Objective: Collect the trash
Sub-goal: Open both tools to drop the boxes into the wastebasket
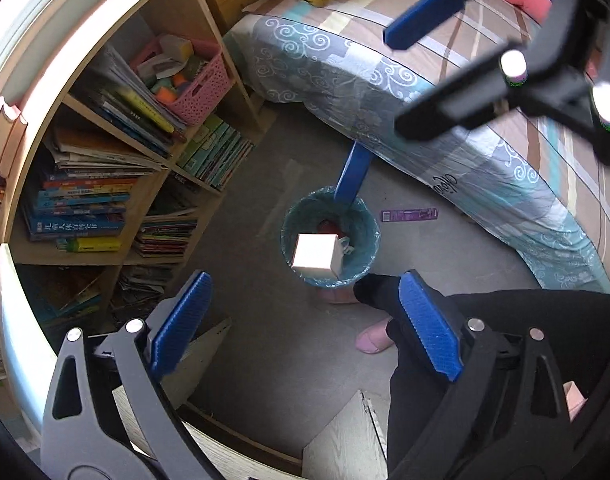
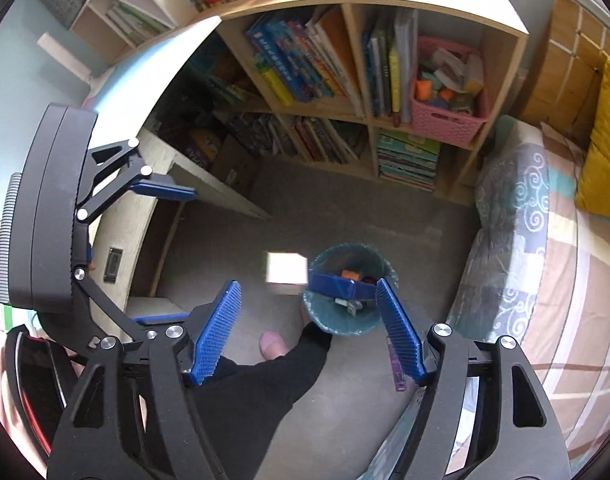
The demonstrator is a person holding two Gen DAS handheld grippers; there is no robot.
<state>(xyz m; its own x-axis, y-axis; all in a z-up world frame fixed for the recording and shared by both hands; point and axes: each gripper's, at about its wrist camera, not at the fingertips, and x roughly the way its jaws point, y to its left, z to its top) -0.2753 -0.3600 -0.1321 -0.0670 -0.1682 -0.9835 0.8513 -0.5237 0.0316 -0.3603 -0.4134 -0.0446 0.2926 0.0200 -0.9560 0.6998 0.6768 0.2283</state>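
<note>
At far left stands a wooden bookshelf [image 1: 105,184], crammed with glossy books. The left gripper [image 1: 305,328] hangs wide open and empty, high above the floor. Below it, a round bin [image 1: 329,236] with a crinkly teal liner holds a white box [image 1: 316,256], which looks caught mid-drop in the right view; it may bounce off the rim. A flat purple wrapper [image 1: 409,214] lies on the grey floor just beside the bin. The right gripper [image 2: 309,332] is also wide open, empty; a low reach could tip the light bin.

Daylit, white box [image 1: 316,255] overexposed, fisheye-bent edges
</note>
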